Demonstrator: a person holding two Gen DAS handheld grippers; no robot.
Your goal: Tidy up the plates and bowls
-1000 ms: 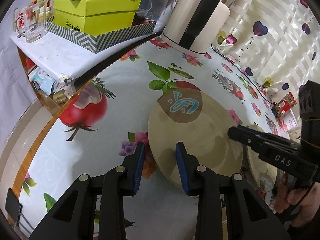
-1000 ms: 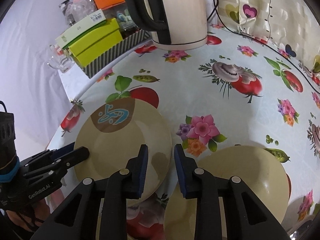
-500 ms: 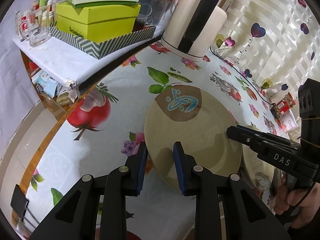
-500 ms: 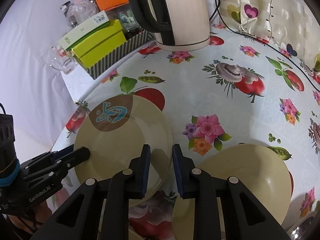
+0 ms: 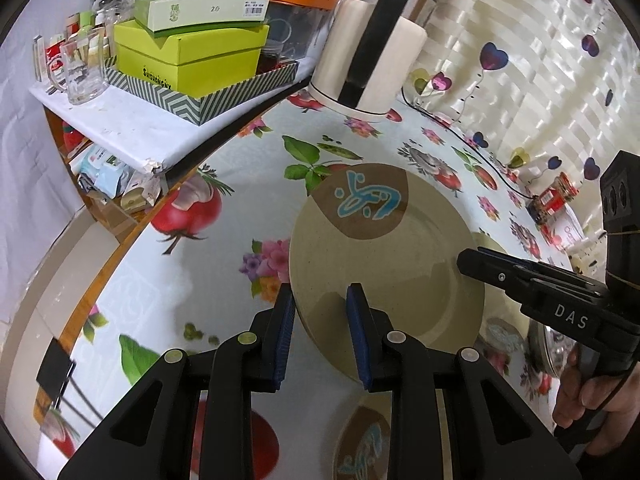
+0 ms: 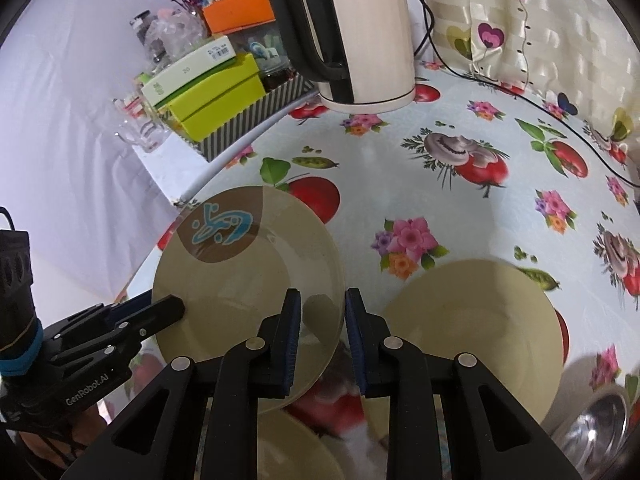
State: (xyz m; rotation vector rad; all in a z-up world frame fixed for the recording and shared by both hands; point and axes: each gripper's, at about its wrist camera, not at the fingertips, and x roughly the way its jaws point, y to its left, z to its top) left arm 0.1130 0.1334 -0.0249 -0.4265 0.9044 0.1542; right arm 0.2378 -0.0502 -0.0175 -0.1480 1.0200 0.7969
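A beige plate (image 5: 384,272) with a brown patch and a blue mark hangs above the flowered tablecloth, held from both sides. My left gripper (image 5: 320,304) is shut on its near left rim. In the right wrist view the same plate (image 6: 240,280) has my right gripper (image 6: 323,308) shut on its right rim, and the left gripper's fingers (image 6: 160,312) meet the opposite edge. A plain beige plate (image 6: 472,340) lies on the table to the right. Another marked plate (image 5: 360,444) lies beneath the raised one, mostly hidden by my fingers.
A white kettle (image 6: 368,32) stands at the back with its cord along the curtain. A side shelf holds yellow-green boxes (image 5: 188,56) and a glass mug (image 5: 80,68). A steel bowl (image 6: 600,432) sits at the lower right. The table's edge (image 5: 100,264) runs along the left.
Both grippers closed a little on the plate's rim. The plate rose off the cloth with them, uncovering another marked plate underneath.
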